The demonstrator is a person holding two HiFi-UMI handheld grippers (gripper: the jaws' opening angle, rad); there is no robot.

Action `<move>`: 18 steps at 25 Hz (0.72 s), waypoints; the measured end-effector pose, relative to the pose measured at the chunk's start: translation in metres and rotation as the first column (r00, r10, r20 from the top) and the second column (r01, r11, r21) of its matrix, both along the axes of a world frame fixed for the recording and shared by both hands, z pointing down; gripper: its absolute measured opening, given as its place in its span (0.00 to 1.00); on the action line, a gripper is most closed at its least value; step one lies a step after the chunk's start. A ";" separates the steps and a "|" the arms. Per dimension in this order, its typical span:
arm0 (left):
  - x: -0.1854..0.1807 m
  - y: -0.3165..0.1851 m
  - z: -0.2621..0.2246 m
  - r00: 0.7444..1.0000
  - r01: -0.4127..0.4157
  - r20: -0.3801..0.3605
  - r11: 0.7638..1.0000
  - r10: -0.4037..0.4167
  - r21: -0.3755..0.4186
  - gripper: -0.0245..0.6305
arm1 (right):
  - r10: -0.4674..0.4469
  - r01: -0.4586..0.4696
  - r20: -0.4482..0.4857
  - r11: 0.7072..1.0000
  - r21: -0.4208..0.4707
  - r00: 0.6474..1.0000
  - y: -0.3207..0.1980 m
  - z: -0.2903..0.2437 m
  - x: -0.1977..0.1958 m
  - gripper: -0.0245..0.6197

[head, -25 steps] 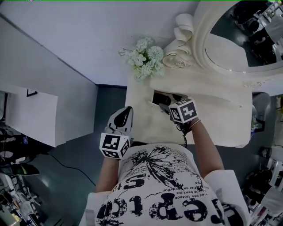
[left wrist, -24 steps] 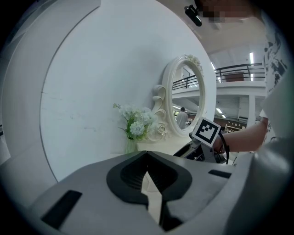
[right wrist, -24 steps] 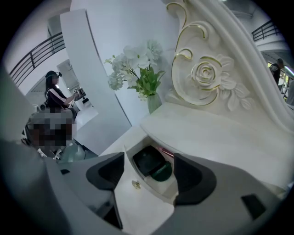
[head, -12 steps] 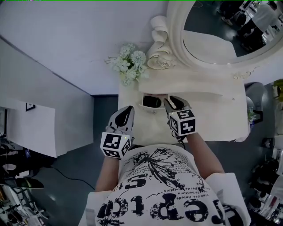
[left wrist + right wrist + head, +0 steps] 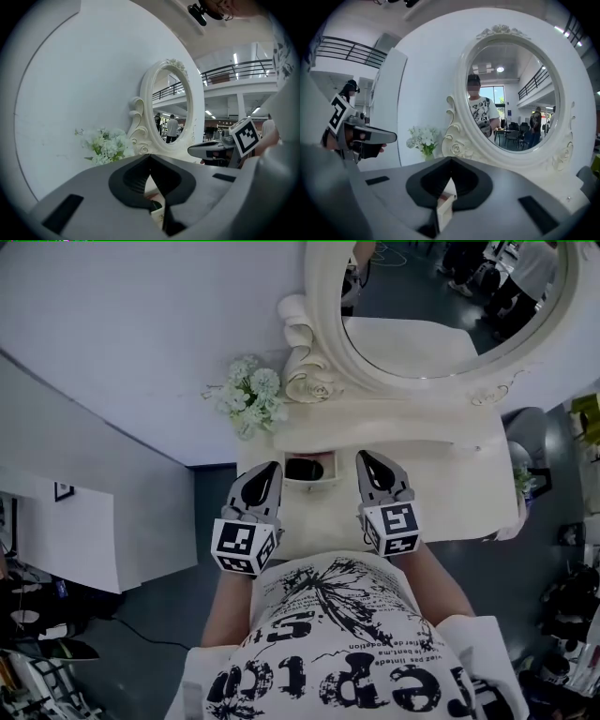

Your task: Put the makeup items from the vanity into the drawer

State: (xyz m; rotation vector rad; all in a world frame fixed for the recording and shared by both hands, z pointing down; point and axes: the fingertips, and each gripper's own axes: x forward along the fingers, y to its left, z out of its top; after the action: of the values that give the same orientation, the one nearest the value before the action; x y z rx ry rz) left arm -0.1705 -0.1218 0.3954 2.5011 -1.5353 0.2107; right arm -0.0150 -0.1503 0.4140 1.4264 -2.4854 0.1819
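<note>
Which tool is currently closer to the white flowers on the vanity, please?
Left. The left tool hovers just in front of the white flowers; the right tool is farther off, beyond the small open drawer, in front of the mirror.

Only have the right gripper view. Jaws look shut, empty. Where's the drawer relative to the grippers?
Observer: Yes, the right gripper has just been closing its jaws, nothing between them. Head view: the drawer stands open on the vanity, between the two grippers' tips, nearer the left gripper.
Operator: Anything in it?
Observer: A dark thing lies inside; can't tell what.
Operator: Left gripper state?
Observer: Its own view shows the jaws together, nothing between them.
</note>
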 end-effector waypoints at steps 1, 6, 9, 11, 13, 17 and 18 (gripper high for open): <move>0.003 -0.002 -0.003 1.000 -0.002 0.001 1.000 0.002 0.008 0.07 | -0.006 0.006 0.009 1.000 0.021 1.000 0.001 -0.004 0.002 0.07; 0.010 -0.008 -0.013 1.000 0.003 0.008 0.999 -0.003 0.033 0.07 | -0.046 0.044 0.035 0.997 0.071 0.998 0.008 -0.014 0.008 0.06; 0.010 -0.010 -0.016 1.000 0.009 0.017 0.999 -0.010 0.044 0.07 | -0.065 0.063 0.023 0.995 0.080 0.998 0.008 -0.014 0.008 0.06; 0.010 -0.010 -0.017 1.000 0.012 0.019 0.999 -0.013 0.048 0.07 | -0.068 0.066 0.022 0.995 0.074 0.997 0.006 -0.012 0.009 0.06; 0.010 -0.010 -0.016 1.000 0.018 0.017 0.999 -0.018 0.047 0.07 | -0.067 0.065 0.026 0.996 0.063 0.997 0.003 -0.010 0.010 0.06; 0.009 -0.009 -0.013 0.999 0.033 0.012 0.999 -0.033 0.039 0.07 | -0.069 0.067 0.047 0.997 0.050 0.997 -0.004 -0.010 0.012 0.06; 0.008 -0.009 -0.012 0.999 0.037 0.010 0.999 -0.038 0.035 0.07 | -0.073 0.071 0.048 0.996 0.050 0.996 -0.005 -0.010 0.011 0.06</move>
State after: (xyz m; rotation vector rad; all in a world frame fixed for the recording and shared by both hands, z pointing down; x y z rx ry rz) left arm -0.1624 -0.1305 0.3835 2.4988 -1.6018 0.1932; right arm -0.0037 -0.1550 0.4042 1.3642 -2.5943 0.1455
